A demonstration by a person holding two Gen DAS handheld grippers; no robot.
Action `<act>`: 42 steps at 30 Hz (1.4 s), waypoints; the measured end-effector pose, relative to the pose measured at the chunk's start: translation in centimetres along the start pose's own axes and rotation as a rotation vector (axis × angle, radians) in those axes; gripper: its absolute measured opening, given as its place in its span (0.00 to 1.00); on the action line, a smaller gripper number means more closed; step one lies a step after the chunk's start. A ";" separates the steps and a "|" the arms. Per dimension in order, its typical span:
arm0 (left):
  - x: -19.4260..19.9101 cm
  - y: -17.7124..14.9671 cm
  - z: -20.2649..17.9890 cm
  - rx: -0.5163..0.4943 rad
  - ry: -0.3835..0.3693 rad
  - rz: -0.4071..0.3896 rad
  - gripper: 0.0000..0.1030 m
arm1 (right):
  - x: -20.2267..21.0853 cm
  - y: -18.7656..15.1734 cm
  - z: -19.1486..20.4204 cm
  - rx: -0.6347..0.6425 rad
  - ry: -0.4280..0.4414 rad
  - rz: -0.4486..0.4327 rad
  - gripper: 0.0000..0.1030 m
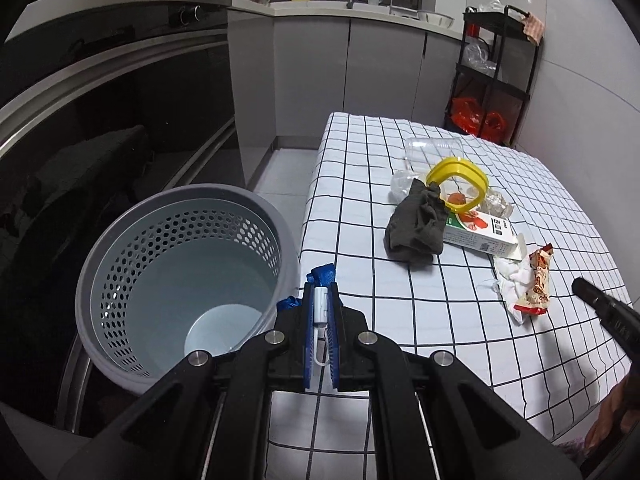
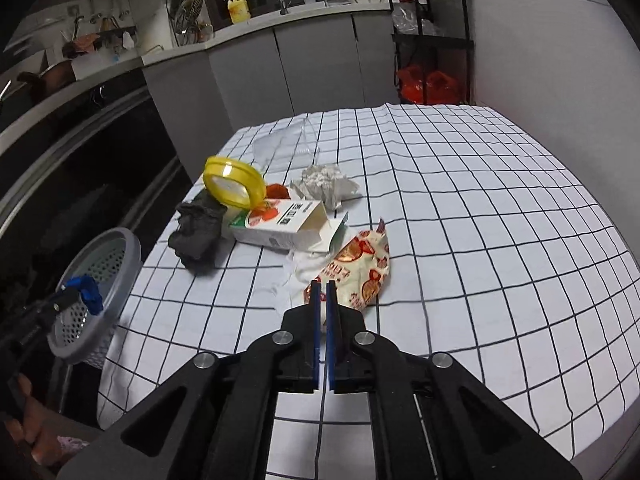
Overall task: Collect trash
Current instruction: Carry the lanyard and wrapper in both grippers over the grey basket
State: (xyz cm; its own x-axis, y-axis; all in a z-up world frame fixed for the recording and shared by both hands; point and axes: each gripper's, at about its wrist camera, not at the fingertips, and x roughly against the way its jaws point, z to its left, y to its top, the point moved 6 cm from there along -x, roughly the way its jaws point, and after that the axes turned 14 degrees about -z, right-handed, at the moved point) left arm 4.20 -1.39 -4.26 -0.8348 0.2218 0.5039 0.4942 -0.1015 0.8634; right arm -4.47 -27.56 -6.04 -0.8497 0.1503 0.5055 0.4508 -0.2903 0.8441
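Observation:
My left gripper (image 1: 321, 292) is shut on a blue strap with a small white clip (image 1: 320, 306) and holds it at the table's left edge, beside the grey perforated bin (image 1: 120, 256). From the right wrist view the blue strap (image 2: 89, 288) hangs over the bin (image 2: 116, 252). My right gripper (image 2: 323, 286) is shut and empty, just short of a red-and-white snack wrapper (image 2: 360, 268) lying on white crumpled paper (image 2: 304, 264). A juice carton (image 2: 276, 224), dark cloth (image 2: 196, 232) and yellow lid (image 2: 234, 186) lie behind.
The checked tablecloth (image 2: 480, 220) covers the table. A crumpled tissue (image 2: 324, 178) and a clear plastic box (image 2: 288, 142) sit further back. Dark oven fronts (image 1: 120, 120) stand left of the bin. A black shelf rack (image 1: 496, 72) with red bags stands beyond the table.

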 end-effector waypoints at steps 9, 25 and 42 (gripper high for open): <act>0.3 0.3 0.1 -0.016 0.011 -0.037 0.07 | -2.3 -0.7 1.0 0.042 -0.081 0.024 0.59; 0.3 0.1 1.1 -0.003 0.028 -0.035 0.07 | -5.2 -1.3 -0.1 0.016 -0.122 0.101 0.14; 1.5 0.6 3.6 0.037 0.068 -0.057 0.07 | -1.5 0.2 2.2 0.014 -0.030 0.035 0.09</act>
State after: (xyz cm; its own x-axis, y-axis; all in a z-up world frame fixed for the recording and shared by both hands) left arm 4.10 2.40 -3.05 -0.8758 0.1602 0.4553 0.4528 -0.0543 0.8900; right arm -2.50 -25.75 -6.20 -0.8249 0.1690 0.5395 0.4839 -0.2825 0.8283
